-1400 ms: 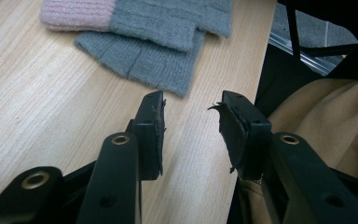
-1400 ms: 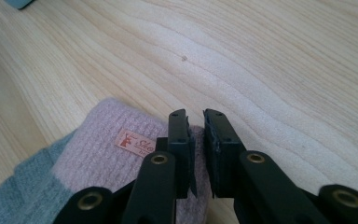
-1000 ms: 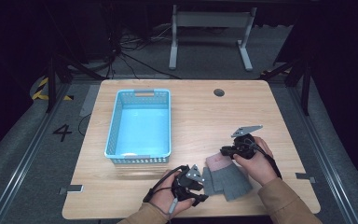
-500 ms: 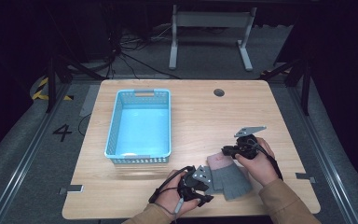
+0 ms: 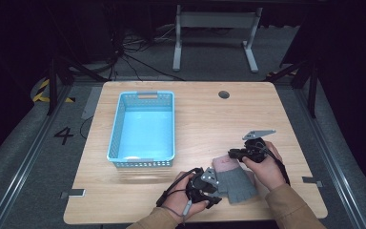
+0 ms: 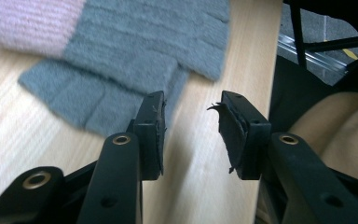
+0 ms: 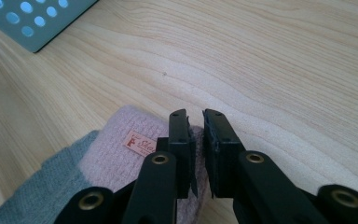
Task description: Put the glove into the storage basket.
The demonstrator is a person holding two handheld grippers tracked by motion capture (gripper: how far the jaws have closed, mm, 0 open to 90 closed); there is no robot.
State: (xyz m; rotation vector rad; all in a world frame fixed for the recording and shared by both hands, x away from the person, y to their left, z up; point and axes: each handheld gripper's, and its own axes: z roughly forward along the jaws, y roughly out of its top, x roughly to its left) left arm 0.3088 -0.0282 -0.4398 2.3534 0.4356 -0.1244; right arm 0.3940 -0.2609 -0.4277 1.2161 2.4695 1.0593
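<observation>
Nearest, the left hand-held gripper (image 6: 191, 135) stood released beside the glove (image 5: 235, 179), gripping nothing. The right hand-held gripper (image 7: 196, 149) was clenched on its pink cuff (image 7: 126, 149). The glove lay on the counter (image 5: 209, 119); beyond, the blue basket (image 5: 143, 126) looked empty, so placing remained.

You have one basket (image 5: 143, 125) on the one table (image 5: 209, 114), and what looks like two gloves (image 5: 232, 179), stacked, grey with pink cuffs. You hold two grippers, left (image 5: 213, 188) and right (image 5: 234, 153), one in each of your two hands.
</observation>
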